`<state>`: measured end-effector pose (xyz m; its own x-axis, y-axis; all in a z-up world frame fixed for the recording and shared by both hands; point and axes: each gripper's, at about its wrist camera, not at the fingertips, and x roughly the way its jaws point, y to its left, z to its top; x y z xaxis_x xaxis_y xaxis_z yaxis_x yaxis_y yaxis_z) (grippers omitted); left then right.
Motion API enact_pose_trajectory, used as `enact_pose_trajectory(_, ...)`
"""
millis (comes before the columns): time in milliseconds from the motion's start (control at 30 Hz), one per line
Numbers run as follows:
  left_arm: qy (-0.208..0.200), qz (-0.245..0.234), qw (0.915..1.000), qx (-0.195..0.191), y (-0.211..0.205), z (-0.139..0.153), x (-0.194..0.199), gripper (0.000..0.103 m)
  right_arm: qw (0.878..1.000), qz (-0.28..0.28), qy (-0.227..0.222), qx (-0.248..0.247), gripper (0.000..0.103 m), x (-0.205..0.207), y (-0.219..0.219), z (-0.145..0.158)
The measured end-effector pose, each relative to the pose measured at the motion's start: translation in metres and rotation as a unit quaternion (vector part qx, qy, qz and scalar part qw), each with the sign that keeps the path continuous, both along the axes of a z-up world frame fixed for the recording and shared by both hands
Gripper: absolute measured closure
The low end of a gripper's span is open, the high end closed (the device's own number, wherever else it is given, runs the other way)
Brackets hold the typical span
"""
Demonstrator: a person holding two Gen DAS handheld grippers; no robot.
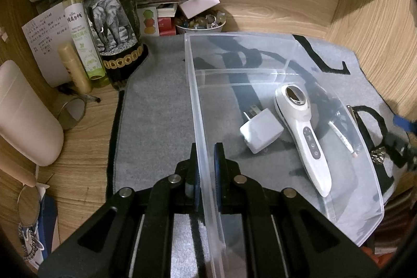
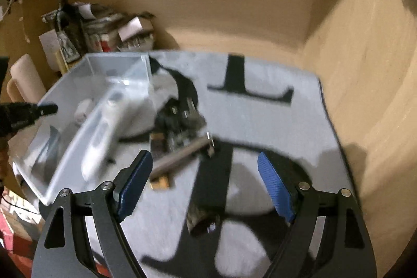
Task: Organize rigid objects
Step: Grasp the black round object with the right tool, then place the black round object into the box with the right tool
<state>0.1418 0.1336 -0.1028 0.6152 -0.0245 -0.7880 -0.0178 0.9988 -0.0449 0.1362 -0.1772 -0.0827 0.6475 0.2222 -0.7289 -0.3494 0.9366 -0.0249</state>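
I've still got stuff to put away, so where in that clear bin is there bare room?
The clear bin is bare at its far end, beyond the white charger and white handheld device. Its right side is crowded. Left gripper clamps the near wall.

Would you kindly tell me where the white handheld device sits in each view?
Left wrist: white handheld device lies right of centre inside the clear bin.
Right wrist: blurred, left of centre, in that bin.
Shared landmark: the dark wine bottle, upper left.
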Motion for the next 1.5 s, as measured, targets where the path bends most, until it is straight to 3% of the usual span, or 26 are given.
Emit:
enact_pose_trajectory(267, 0.002, 0.0, 1.0, 0.001, 0.0, -0.002, -0.001, 0.095, 0.999, -0.017, 0.046, 0.005, 0.023, -0.013, -0.013, -0.039)
enact_pose_trajectory(333, 0.002, 0.0, 1.0, 0.0, 0.0, -0.002, -0.001, 0.095, 0.999, -0.018, 0.05, 0.007, 0.03, -0.014, -0.013, -0.043)
enact_pose_trajectory(400, 0.001, 0.0, 1.0, 0.001, 0.0, -0.002, -0.001, 0.095, 0.998, -0.01, 0.057, 0.011, 0.049, -0.015, -0.013, -0.045)
enact_pose_trajectory(567, 0.001, 0.001, 1.0, 0.0, 0.0, -0.003, -0.001, 0.095, 0.998, -0.003, 0.053, 0.017, 0.072, -0.017, -0.014, -0.045)
enact_pose_trajectory(1000, 0.001, 0.001, 1.0, 0.0, 0.0, -0.003, -0.001, 0.095, 1.0, 0.006, 0.01, 0.026, 0.072, -0.008, -0.005, -0.015)
enact_pose_trajectory(1500, 0.003, 0.003, 1.0, -0.006, -0.003, -0.003, 0.0, 0.095, 0.992, 0.087, -0.089, 0.022, 0.072, 0.01, 0.053, 0.049)
